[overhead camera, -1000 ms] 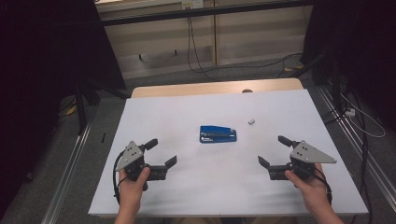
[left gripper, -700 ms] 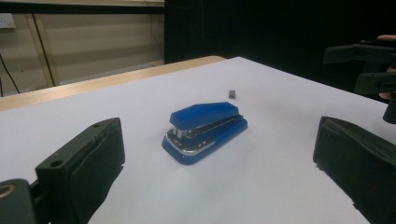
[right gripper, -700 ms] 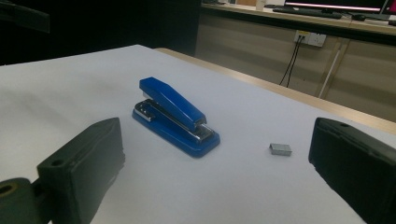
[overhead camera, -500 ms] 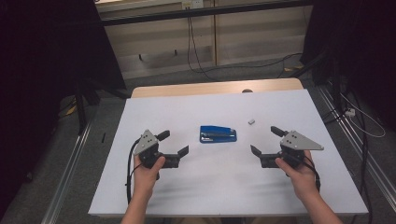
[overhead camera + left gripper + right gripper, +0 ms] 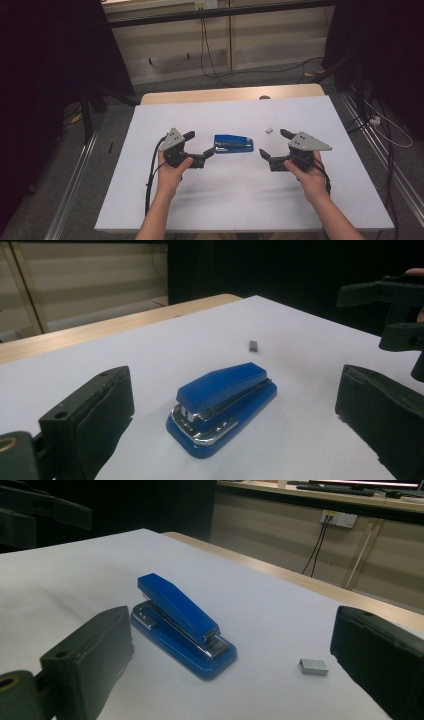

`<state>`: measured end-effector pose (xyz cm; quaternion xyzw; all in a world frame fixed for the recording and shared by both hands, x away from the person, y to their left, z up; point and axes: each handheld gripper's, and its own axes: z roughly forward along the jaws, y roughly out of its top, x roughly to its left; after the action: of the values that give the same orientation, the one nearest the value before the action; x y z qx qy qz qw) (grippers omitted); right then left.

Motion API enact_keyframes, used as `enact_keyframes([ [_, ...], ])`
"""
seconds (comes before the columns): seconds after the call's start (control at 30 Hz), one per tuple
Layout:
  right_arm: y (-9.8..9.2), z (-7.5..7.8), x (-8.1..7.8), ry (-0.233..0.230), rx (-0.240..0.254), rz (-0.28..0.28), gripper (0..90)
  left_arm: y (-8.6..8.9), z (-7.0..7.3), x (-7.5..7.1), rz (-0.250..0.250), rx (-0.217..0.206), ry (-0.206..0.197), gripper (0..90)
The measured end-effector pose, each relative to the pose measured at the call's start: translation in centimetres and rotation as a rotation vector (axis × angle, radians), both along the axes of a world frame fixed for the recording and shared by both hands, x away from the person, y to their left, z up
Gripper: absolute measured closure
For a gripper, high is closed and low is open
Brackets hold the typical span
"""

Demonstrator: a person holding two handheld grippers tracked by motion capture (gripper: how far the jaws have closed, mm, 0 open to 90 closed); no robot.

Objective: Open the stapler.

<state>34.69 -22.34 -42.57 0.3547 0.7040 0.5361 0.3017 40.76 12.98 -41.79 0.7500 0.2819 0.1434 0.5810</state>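
blue stapler (image 5: pixel 233 143) flat on the white bench (image 5: pixel 240 200), near the middle, hinge end toward 3 o'clock and mouth end toward 9 o'clock in the high view. left hand-held gripper (image 5: pixel 199 144) just at 9 o'clock of the stapler, jaws spread wide, nothing between them, tips close to the stapler's mouth end but apart from it. right hand-held gripper (image 5: pixel 274 144) at 3 o'clock of the stapler, jaws likewise wide and holding nothing, a short gap off the hinge end. small block of staples (image 5: pixel 269 130) lying on the bench at about 1 o'clock of the stapler, just beside the right gripper's upper jaw. seen along the left gripper's jaws: stapler (image 5: pixel 221 405) centred between them, metal mouth nearest, staples (image 5: pixel 253 345) beyond. seen along the right gripper's jaws: stapler (image 5: pixel 181 624) between them, staples (image 5: pixel 313 666) close to the jaw at 3 o'clock.
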Motion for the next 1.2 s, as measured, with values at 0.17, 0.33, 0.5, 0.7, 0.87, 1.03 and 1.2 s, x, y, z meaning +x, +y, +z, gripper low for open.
enact_keyframes([
  [0.17, 0.1, 0.1, 1.1, 0.008, -0.001, 0.006, 3.4, -0.7, -0.1, 1.0, -0.004, 0.021, 0.012, 3.5],
  [0.33, -0.1, 0.3, 2.2, 0.012, 0.022, -0.009, 3.4, -1.3, -0.1, 1.9, -0.018, 0.023, 0.028, 3.4],
  [0.5, 0.0, 0.3, 3.5, 0.018, 0.025, -0.016, 3.4, -1.8, -0.5, 2.8, -0.013, 0.059, 0.051, 3.4],
  [0.7, 0.5, -0.1, 4.4, 0.022, 0.000, -0.004, 3.3, -2.8, -1.7, 4.2, -0.032, 0.120, 0.111, 4.8],
  [0.87, 0.7, -0.5, 5.0, 0.035, -0.006, 0.000, 3.4, -3.3, -2.9, 5.1, -0.050, 0.168, 0.124, 12.4],
  [1.03, 0.7, -0.7, 5.7, 0.044, 0.010, -0.007, 3.5, -3.5, -3.9, 5.9, -0.052, 0.184, 0.172, 24.4],
  [1.2, 0.7, -0.9, 5.8, 0.049, 0.012, -0.007, 3.5, -4.0, -4.4, 6.0, -0.091, 0.204, 0.177, 37.8],
])
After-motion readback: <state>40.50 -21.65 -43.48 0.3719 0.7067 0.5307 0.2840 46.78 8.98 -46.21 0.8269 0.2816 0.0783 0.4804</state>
